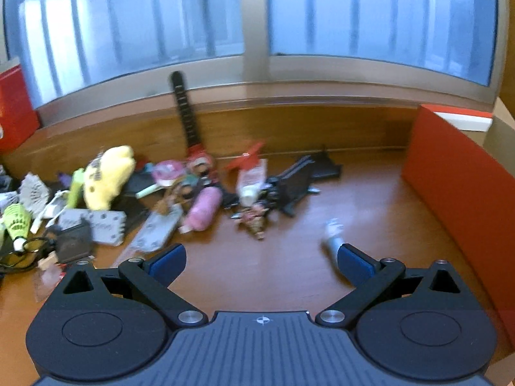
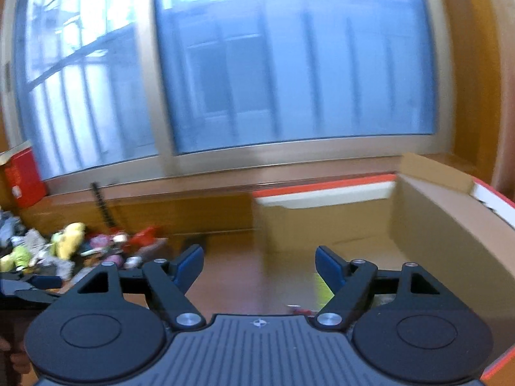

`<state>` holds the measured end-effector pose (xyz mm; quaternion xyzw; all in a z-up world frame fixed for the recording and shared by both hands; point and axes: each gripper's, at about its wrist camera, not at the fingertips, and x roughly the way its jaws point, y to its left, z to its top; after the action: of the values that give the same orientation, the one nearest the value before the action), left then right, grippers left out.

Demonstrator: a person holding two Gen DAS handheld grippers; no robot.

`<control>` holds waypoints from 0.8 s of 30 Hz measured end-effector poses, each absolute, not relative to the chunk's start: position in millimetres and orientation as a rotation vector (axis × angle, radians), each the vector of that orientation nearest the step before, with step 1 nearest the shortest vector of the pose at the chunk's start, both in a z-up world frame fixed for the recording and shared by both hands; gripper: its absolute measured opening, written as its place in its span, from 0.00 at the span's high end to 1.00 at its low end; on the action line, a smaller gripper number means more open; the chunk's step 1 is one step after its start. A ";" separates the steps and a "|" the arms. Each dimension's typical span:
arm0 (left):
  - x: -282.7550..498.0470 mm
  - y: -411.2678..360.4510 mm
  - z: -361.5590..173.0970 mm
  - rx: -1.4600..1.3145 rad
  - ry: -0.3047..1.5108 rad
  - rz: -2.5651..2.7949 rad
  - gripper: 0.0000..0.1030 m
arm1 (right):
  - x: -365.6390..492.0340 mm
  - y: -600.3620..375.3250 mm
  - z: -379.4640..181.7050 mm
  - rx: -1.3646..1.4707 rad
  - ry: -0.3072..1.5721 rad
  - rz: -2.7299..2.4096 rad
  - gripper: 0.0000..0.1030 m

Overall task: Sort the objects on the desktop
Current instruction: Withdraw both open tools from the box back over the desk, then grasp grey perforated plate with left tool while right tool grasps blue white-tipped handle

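Left gripper (image 1: 260, 262) jaws wide, nothing between them, above bare wooden desk (image 1: 283, 263). Right gripper (image 2: 260, 265) jaws apart, empty, at the open cardboard box (image 2: 434, 225). Beyond: toy pile (image 1: 154, 193) including yellow plush (image 1: 107, 177), before the window (image 1: 370, 16).

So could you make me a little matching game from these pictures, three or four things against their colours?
Things:
1. plush toy
2. shuttlecock
3. soft roll
4. box wall

Colours:
a. red
b. neon green
c. pale yellow
d. pink

Pairs: 1-c, 2-b, 3-d, 4-a
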<state>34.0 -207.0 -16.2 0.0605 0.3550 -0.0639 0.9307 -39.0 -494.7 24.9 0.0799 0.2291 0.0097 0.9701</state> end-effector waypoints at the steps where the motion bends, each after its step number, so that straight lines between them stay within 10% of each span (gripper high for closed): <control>1: 33.6 -202.1 -16.7 0.125 0.728 -0.125 0.02 | -36.1 -485.0 25.2 0.154 0.466 0.041 0.24; 24: 37.4 -96.4 -32.8 0.110 0.776 -0.020 0.02 | 57.8 -351.4 -67.9 0.125 0.760 0.199 0.33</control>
<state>37.4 -96.4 -32.8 0.0536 0.3780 -0.0098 0.9242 57.8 -351.4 -67.9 0.0606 0.3699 0.0971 0.9220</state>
